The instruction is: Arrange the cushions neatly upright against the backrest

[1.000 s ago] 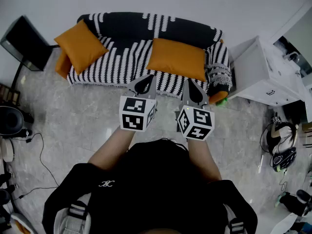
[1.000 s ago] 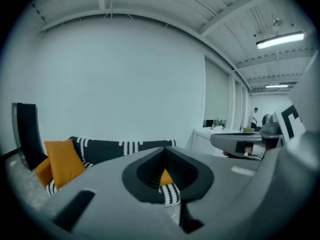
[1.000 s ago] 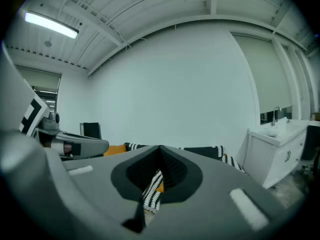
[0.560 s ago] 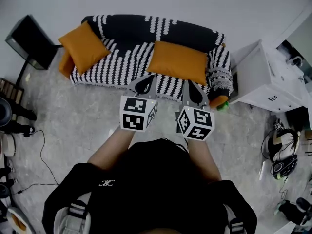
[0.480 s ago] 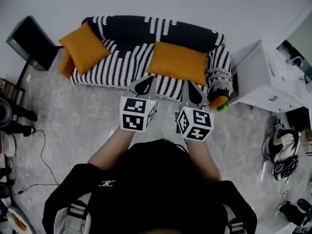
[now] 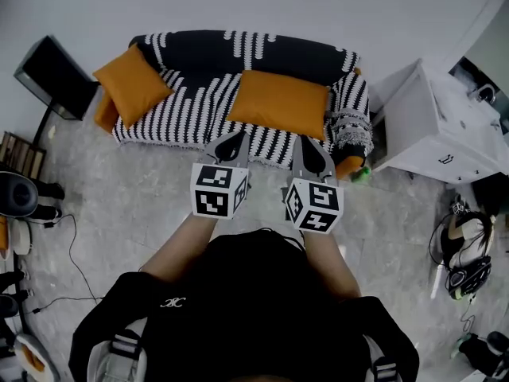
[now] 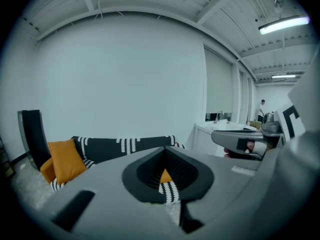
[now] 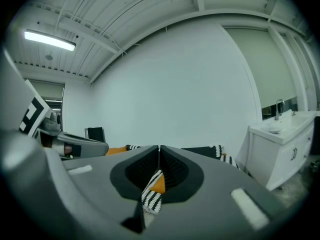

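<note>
Head view, sofa (image 6: 262, 48): black-and-white striped cover, with the backrest on the far side.
Head view, left cushion (image 6: 134, 84): orange, at the left end of the seat. It is propped, tilted, in the corner between backrest and armrest.
Head view, middle cushion (image 6: 278, 102): orange, lying flat on the right half of the seat. Its far edge is near the backrest; it is not upright.
Head view, left gripper (image 6: 237, 137): held over the floor just in front of the seat's front edge, pointing at the sofa. It touches nothing.
Head view, right gripper (image 6: 308, 142): beside the left gripper and apart from it, at the same front edge, on the near side of the middle cushion. It touches nothing.
Head view, white cabinet (image 6: 433, 126): just off the sofa's right end.
Left gripper view, jaws: pressed fully together, tips meeting, nothing held. The opening behind the tips shows a bit of orange cushion and striped cover, well beyond the jaws.
Left gripper view, left cushion: stands leaning at the sofa's left end.
Right gripper view, jaws: tips all but together with only a hairline between them, just starting to open. Nothing is between them and nothing is touched. Orange and striped fabric show through the opening, well beyond the jaws.
Right gripper view, white cabinet: at the right edge, with a tap on top.
</note>
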A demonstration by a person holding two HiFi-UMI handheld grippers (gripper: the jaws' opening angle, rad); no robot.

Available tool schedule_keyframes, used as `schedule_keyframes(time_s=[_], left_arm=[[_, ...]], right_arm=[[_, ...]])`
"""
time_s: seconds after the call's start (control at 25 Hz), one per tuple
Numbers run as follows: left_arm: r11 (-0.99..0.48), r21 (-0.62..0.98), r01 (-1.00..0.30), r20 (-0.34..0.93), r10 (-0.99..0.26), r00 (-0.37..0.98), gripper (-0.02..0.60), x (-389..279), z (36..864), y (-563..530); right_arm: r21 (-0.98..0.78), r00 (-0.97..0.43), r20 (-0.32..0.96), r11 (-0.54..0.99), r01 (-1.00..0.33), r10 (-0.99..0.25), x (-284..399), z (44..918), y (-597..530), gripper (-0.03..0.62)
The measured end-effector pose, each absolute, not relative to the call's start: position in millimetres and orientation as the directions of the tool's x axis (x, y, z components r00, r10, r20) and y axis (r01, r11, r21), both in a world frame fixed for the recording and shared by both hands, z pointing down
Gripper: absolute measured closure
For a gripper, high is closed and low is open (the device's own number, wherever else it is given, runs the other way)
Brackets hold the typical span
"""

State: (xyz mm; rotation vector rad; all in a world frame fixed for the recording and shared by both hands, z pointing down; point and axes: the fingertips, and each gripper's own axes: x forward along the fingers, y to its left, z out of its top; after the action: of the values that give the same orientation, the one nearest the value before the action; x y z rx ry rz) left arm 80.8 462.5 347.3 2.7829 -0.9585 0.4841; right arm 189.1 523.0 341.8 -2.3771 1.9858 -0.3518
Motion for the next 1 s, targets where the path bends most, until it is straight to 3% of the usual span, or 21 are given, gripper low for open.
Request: schedule_keyframes(time_s=[0.56, 1.0], left_arm=[[-0.775, 0.067, -0.629, 0.404, -0.555, 0.727, 0.574, 126, 372, 482], [-0.783, 0.128, -0.609, 0.396, -0.523, 0.755, 0.575, 162, 387, 420]], right_arm=[[-0.189, 0.128, 0.214, -0.17, -0.967, -0.968, 229, 372, 544, 0.543], [-0.149, 0.136, 0.243, -0.175, -0.973, -0.961, 262, 383, 484, 0.525]])
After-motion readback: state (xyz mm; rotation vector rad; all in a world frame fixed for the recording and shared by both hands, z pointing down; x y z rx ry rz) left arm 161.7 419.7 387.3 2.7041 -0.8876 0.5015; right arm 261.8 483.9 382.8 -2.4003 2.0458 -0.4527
